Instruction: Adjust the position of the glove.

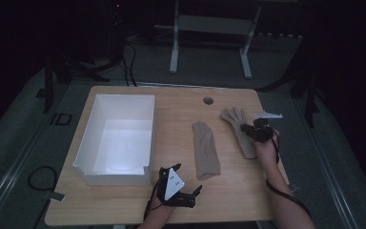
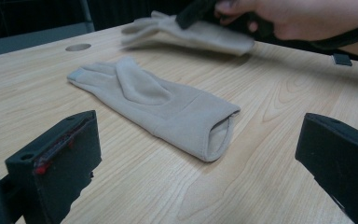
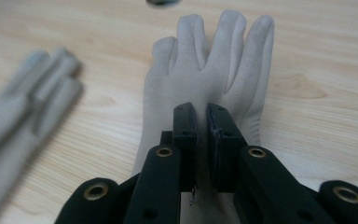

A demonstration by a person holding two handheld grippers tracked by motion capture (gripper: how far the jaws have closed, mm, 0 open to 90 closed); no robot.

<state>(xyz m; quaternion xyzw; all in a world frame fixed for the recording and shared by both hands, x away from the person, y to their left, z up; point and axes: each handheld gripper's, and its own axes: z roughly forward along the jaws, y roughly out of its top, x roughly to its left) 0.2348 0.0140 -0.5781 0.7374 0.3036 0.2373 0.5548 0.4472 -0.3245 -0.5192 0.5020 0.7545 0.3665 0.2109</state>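
- High view: the right gripper (image 1: 253,130) was clamped on the right-hand glove (image 1: 238,128) near the tabletop's (image 1: 124,205) right edge; the second glove (image 1: 205,150) lay flat mid-table, beside the white box (image 1: 116,138).
- Left gripper view: the left gripper (image 2: 196,154) waited with jaws wide, nothing between them (aimed at the second glove's cuff).
- Right gripper view: jaws pinched the palm fabric; I judged a straight, slow lift best, so the thin pinch wouldn't slip.

Dim high view, blurred close-ups

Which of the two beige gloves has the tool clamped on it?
The beige fabric glove with spread fingers, nearest the table's right edge; the right tool pinches it.
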